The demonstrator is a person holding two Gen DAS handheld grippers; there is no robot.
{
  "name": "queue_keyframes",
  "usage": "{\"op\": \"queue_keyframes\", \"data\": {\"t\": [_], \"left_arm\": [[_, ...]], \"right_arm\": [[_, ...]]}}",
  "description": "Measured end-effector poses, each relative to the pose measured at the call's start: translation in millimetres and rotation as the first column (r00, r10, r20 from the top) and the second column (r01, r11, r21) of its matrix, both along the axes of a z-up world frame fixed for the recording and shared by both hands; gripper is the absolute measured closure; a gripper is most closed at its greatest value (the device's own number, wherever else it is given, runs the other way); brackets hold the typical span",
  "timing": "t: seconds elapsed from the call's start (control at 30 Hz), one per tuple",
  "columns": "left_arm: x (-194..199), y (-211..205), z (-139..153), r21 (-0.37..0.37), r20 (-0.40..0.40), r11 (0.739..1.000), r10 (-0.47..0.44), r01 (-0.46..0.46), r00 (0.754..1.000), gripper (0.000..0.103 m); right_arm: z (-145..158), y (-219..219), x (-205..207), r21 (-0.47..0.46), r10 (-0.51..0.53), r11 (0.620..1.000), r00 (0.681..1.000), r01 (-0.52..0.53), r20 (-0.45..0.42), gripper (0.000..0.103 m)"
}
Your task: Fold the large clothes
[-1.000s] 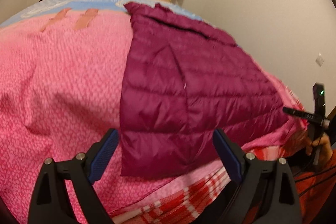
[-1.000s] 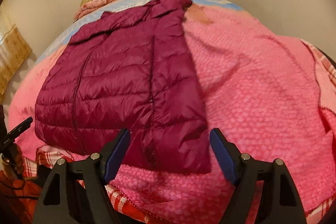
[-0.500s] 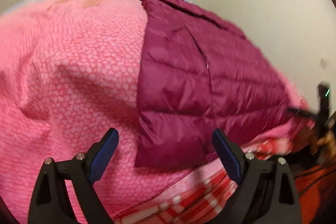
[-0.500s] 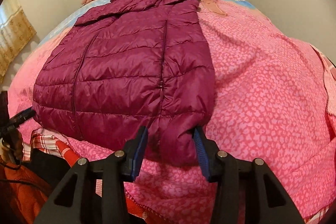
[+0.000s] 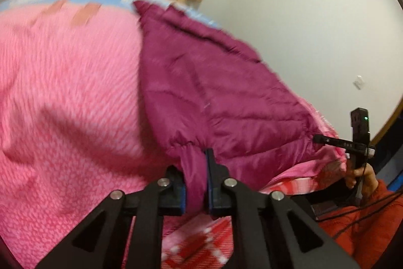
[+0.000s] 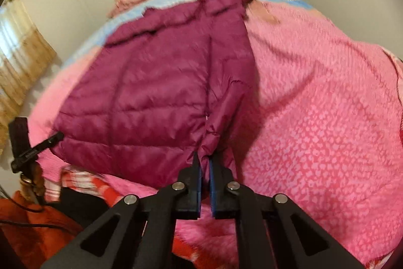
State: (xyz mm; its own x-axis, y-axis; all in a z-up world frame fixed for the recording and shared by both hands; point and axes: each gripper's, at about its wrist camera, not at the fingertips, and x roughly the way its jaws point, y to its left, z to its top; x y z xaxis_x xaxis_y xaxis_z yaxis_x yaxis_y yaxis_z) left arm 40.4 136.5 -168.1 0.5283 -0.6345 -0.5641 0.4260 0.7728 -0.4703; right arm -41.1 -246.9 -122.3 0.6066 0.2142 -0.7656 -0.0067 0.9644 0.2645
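Bedroom, pink bed (image 5: 63, 97) | maroon jacket (image 6: 151, 97) lies flat on it | left tongs (image 5: 196, 168) and right tongs (image 6: 205, 163) pinch its near hem corners | step: grasp made | next: likely lift hem toward far collar.

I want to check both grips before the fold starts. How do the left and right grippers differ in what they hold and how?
The left gripper pinches a thick bunch of the maroon jacket at its hem corner; the right gripper nips only a thin gathered point. The left grip sits beside the pink blanket on its left; the right grip has the blanket on its right. Both are shut on the same hem.
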Motion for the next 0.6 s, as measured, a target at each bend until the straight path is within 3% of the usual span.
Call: {"op": "queue_keyframes", "data": {"t": [0.2, 0.43, 0.6], "left_arm": [[-17.7, -1.8, 44.4, -0.056, 0.127, 0.995, -0.074, 0.082, 0.989, 0.093], [-43.0, 7.6, 90.0, -0.099, 0.264, 0.982, -0.131, 0.162, 0.956, 0.093], [-15.0, 8.7, 114.9, -0.163, 0.247, 0.979, -0.079, 0.122, 0.966, 0.093]], "right_arm": [[38.3, -9.1, -17.4, 0.1, -0.009, 0.995, 0.994, -0.002, 0.106, 0.1], [62.8, -20.0, -34.6, 0.153, -0.021, 0.988, 0.986, -0.005, 0.168, 0.1], [90.4, -36.0, -29.4, 0.197, -0.048, 0.98, 0.972, 0.002, 0.228, 0.1]]}}
